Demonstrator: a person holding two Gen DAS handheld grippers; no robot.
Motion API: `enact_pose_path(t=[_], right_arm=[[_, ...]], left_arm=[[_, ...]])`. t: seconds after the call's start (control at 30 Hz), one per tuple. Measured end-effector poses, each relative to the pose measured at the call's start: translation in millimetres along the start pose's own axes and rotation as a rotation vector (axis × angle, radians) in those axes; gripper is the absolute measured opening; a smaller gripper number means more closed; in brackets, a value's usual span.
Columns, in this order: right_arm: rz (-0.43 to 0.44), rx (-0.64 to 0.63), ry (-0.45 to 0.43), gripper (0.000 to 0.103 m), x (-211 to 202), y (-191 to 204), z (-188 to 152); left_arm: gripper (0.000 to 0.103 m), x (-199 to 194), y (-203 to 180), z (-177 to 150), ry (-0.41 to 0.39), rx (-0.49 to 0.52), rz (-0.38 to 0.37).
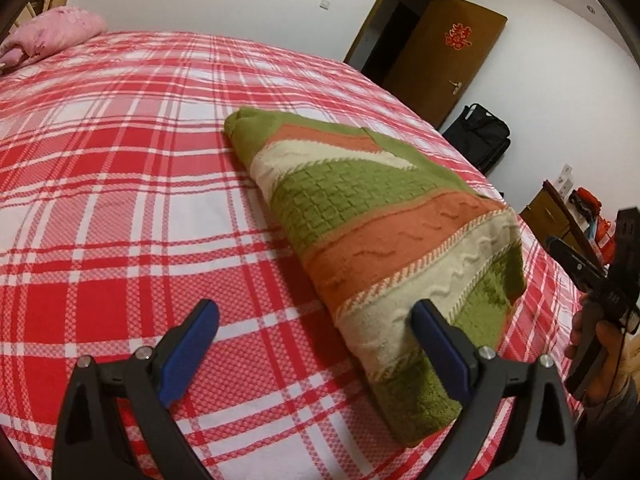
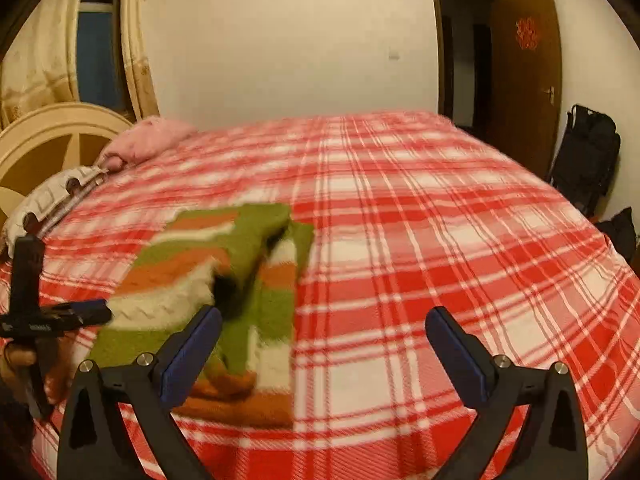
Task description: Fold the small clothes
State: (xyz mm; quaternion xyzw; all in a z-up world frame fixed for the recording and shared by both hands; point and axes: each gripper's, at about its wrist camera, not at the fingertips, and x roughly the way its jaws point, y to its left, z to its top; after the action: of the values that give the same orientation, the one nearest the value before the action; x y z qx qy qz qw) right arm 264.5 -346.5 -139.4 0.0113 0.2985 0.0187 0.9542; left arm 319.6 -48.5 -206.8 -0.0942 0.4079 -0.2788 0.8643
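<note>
sweater (image 1: pixel 372 248): folded striped knit on plaid bed (image 1: pixel 120 184), long axis runs away from both tools, near end by the person
left gripper (image 1: pixel 316 336): jaws wide, nothing held; its right finger over sweater's near edge, contact unclear
right gripper (image 2: pixel 324 340): jaws wide, empty; sweater lies to its left, past its left finger
nearer: left, I'd judge
next: prob. left takes near end for another fold

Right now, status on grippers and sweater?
Left gripper open, right gripper open, both empty. Sweater folded on bed. Nothing in the way.
</note>
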Motion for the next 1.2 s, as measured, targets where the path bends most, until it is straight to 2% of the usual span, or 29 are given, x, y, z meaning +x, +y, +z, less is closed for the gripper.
enact_pose_path(t=[0.13, 0.2, 0.27, 0.3, 0.37, 0.4, 0.43, 0.5, 0.57, 0.67, 0.73, 0.8, 0.87, 0.93, 1.03, 1.1, 1.17, 1.2], right_arm=[[-0.003, -0.021, 0.059, 0.102, 18.1, 20.5, 19.0], [0.067, -0.011, 0.097, 0.096, 31.2, 24.1, 28.6], [0.098, 0.007, 0.117, 0.096, 48.8, 25.2, 41.3], [0.155, 0.030, 0.143, 0.096, 62.1, 24.1, 48.3], [0.209, 0.071, 0.194, 0.095, 83.1, 23.7, 55.7], [0.245, 0.067, 0.233, 0.082, 93.9, 27.7, 57.6], [0.249, 0.050, 0.277, 0.054, 104.3, 33.5, 56.9], [0.239, 0.038, 0.309, 0.026, 117.8, 42.3, 52.7], [0.238, 0.023, 0.283, 0.020, 114.7, 45.3, 51.3], [0.166, 0.007, 0.183, 0.014, 89.8, 43.6, 52.3], [0.121, -0.021, 0.146, 0.010, 75.5, 43.4, 49.2], [0.083, -0.022, 0.158, 0.010, 76.8, 37.8, 43.7], [0.047, 0.046, 0.202, 0.010, 93.2, 17.8, 37.9], [0.018, 0.051, 0.258, 0.004, 112.8, 5.5, 27.5], [0.011, 0.057, 0.276, 0.005, 122.2, -7.5, 18.0], [0.067, 0.075, 0.246, 0.008, 110.1, -11.3, 19.8], [0.076, 0.074, 0.209, 0.045, 96.1, -12.3, 23.4], [0.107, 0.087, 0.176, 0.082, 84.3, -13.6, 26.1]], left_arm=[[0.099, -2.4, -9.9, -3.9, -0.010, 0.054, 0.032], [0.099, -0.9, -13.5, -4.9, -0.005, 0.078, 0.034], [0.100, 2.4, -13.7, -5.1, 0.008, 0.087, 0.027], [0.102, 4.3, -12.6, -4.8, 0.016, 0.084, 0.029], [0.102, 5.3, -10.1, -4.3, 0.024, 0.075, 0.016], [0.102, 5.6, -9.4, -4.4, 0.026, 0.072, 0.008], [0.102, 5.3, -8.9, -4.8, 0.031, 0.070, -0.007], [0.102, 7.3, -10.9, -5.1, 0.049, 0.078, -0.038], [0.102, 11.6, -20.1, -9.3, 0.088, 0.118, -0.045], [0.102, 12.7, -36.3, -13.5, 0.099, 0.200, -0.047], [0.102, 13.3, -42.6, -16.5, 0.107, 0.232, -0.043], [0.102, 15.6, -44.7, -17.3, 0.125, 0.243, -0.052], [0.102, 17.5, -45.6, -16.7, 0.137, 0.244, -0.059], [0.102, 17.6, -46.1, -16.6, 0.139, 0.243, -0.055], [0.102, 13.8, -47.5, -17.3, 0.122, 0.249, -0.035], [0.102, 7.8, -47.1, -16.9, 0.091, 0.248, -0.034], [0.102, 1.1, -44.1, -16.7, 0.058, 0.231, -0.031], [0.102, -1.4, -43.1, -16.3, 0.043, 0.220, -0.032]])
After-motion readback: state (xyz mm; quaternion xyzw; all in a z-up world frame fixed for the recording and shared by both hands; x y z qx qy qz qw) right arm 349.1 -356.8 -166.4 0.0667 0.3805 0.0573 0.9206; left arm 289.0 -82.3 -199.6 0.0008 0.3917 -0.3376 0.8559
